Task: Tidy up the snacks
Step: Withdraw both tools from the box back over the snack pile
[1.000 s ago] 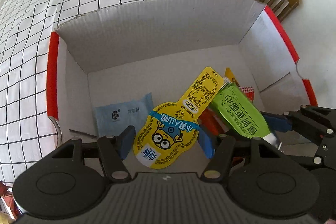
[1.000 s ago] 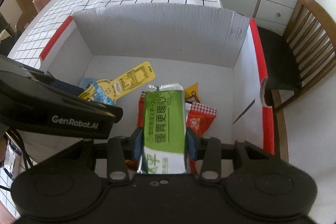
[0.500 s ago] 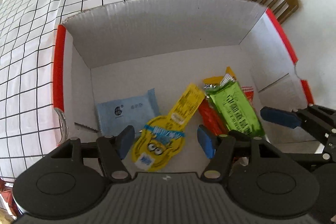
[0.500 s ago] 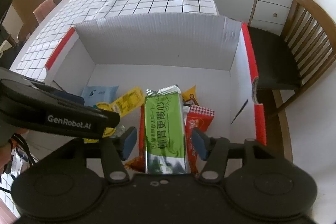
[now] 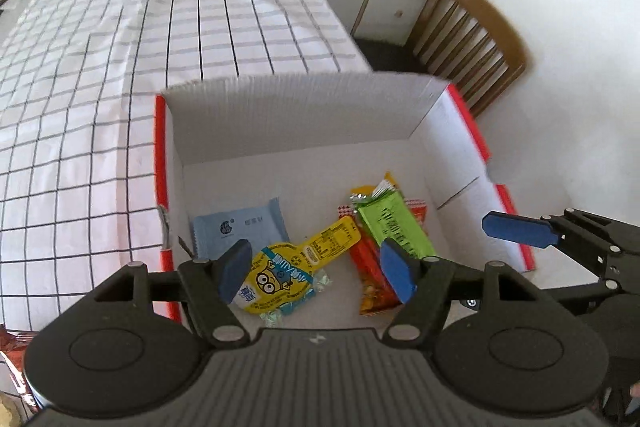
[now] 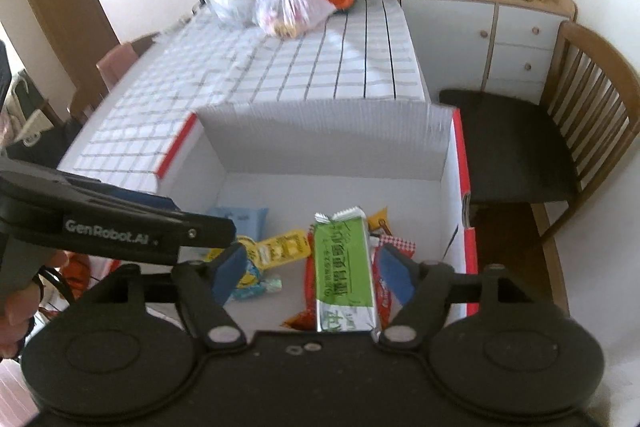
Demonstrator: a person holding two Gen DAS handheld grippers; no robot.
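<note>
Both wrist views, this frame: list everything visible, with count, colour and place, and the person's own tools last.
Cardboard box: one, white inside with red edges, on the table.
Green foil snack bar: one, atop the red packets in the box.
Yellow cartoon pouch: one, box floor, left of the green bar.
Light blue flat packet: one, box floor, far left.
Red and orange snack packets: several, count unclear, under the green bar.
Checked tablecloth: one, white with black lines, on the table.
Clear plastic bags: two, far end of the table.
Wooden chair: one, brown with a dark seat, right of the table.
White cabinet: one, cluttered top, behind the chair.
Left tool: blue pads, open, over the pouch.
Right tool: blue pads, just opened, clear of the green bar.
</note>
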